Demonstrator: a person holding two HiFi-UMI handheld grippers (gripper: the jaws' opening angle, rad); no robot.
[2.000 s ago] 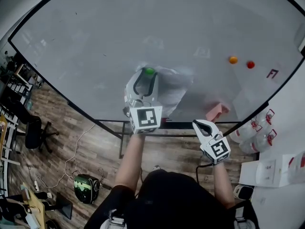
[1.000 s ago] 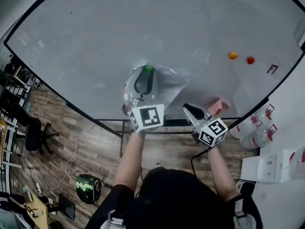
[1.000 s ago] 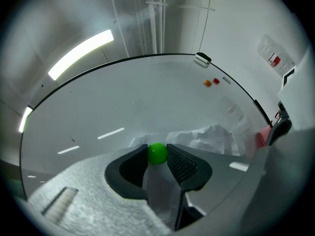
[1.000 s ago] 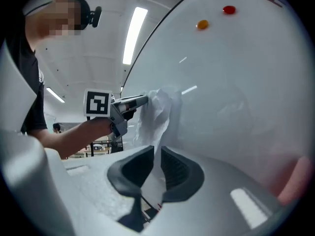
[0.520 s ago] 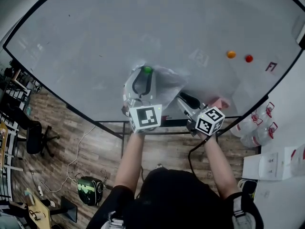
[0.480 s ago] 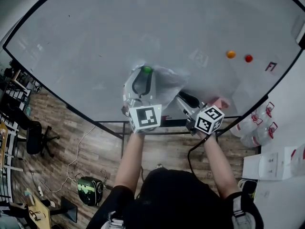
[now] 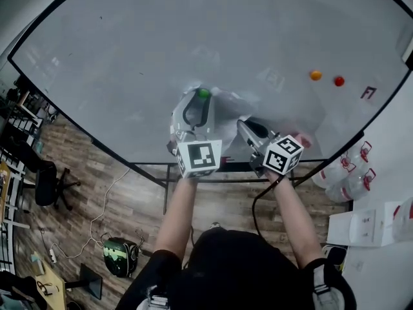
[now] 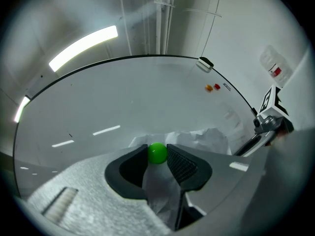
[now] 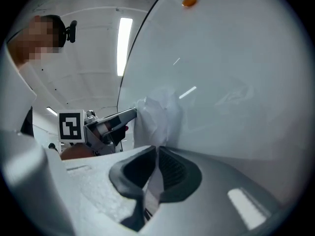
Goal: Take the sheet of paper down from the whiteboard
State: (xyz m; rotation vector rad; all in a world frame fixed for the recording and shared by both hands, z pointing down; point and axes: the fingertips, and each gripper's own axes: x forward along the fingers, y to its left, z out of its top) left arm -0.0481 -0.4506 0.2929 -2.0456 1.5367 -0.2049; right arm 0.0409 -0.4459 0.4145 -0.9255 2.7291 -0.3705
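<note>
Paper [image 9: 157,114] edge in right claw [image 9: 156,150], just closing; open whiteboard [image 9: 231,58] above.

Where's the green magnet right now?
In the head view the green magnet sits low centre on the whiteboard, at the top of the crumpled sheet of paper, pinched between the jaws of the left tool.

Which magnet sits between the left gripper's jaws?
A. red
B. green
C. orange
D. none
B: in the left gripper view the green magnet sits between the jaws of the left gripper, while the orange magnet and red magnet are far to the right on the whiteboard.
</note>
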